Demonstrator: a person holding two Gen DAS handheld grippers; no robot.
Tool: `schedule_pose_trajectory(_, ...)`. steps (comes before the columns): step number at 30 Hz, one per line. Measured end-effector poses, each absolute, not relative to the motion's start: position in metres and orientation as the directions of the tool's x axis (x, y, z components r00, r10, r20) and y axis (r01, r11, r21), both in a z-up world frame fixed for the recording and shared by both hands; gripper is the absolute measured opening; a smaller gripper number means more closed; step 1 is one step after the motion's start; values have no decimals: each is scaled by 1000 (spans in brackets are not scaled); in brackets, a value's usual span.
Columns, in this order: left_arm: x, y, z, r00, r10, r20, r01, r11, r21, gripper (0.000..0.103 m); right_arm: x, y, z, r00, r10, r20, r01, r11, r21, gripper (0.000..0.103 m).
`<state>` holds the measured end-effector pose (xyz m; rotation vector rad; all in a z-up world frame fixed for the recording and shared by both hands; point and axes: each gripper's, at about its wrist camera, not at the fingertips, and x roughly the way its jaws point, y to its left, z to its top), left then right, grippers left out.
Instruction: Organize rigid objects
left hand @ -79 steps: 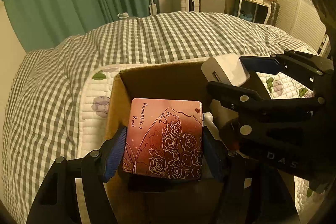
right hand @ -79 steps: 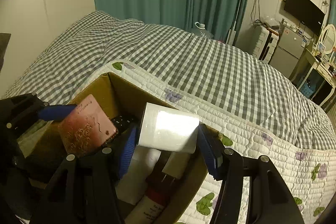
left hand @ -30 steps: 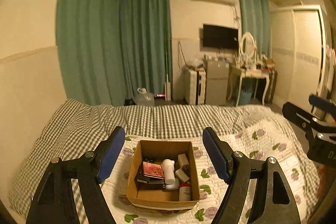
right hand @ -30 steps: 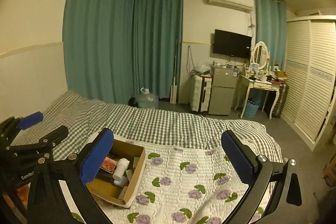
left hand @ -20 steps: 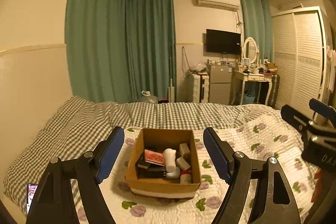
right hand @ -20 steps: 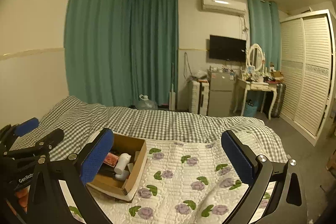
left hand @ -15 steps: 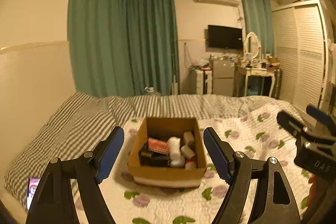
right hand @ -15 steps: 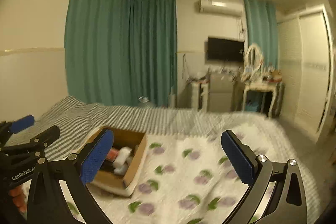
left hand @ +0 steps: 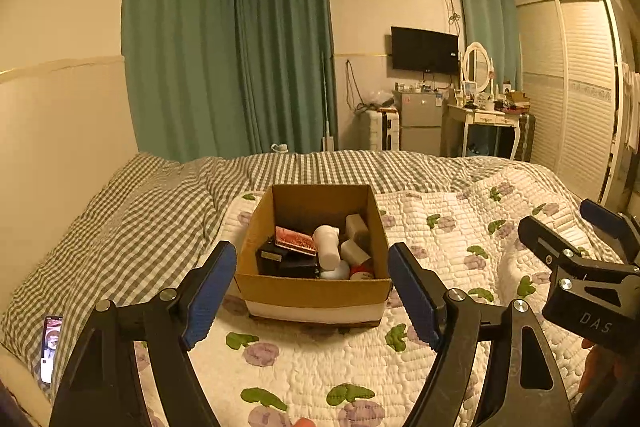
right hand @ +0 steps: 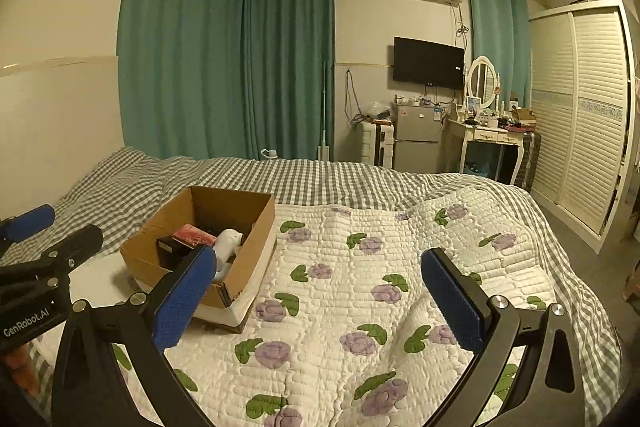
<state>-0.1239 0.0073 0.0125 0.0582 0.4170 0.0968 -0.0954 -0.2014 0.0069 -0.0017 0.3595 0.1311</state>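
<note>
A: Where is the box (left hand: pixel 316 291) from the tongs?

B: It stands on the quilt (left hand: pixel 440 227), straight ahead of the left tongs (left hand: pixel 312 291) and a little below them. In the left view its near wall sits between the two blue pads (left hand: pixel 210 291). From the right tongs (right hand: pixel 316 297) it lies ahead and to the left, partly behind the left pad.

A: Are the tongs holding something?

B: No. Both stand wide apart and empty, with nothing between the pads. The right ones look spread more than the left ones.

A: What is inside the box?

B: A red tin (left hand: pixel 295 239), a white bottle (left hand: pixel 327 247), a black case (left hand: pixel 272 259), and some small pale blocks (left hand: pixel 356 225). They lie loosely together, some leaning on others. I see no loose thing on the quilt outside, only a phone (left hand: pixel 50 347) far to the left of the left tongs.

A: How does the box lie?

B: Its long axis seems to run away from the left tongs, so its short wall faces them. I am not fully sure, because the lens bends the shape.

A: Which hand is nearer?

B: The left, I judge. It is lined up with the box; the right would have to cross to the left. Since all things appear to be inside, the task looks nearly finished.
</note>
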Motion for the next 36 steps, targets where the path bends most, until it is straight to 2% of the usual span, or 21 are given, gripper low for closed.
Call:
schedule_pose_trajectory(10, -122, 11, 7, 893, 105, -437, -88, 994, 59, 81, -95, -200, 6, 928, 116, -354, -120, 993, 11, 103)
schedule_pose_trajectory(36, -120, 12, 5, 889, 112, -445, -94, 994, 63, 81, -94, -193, 2, 917, 119, -380, -130, 992, -2, 103)
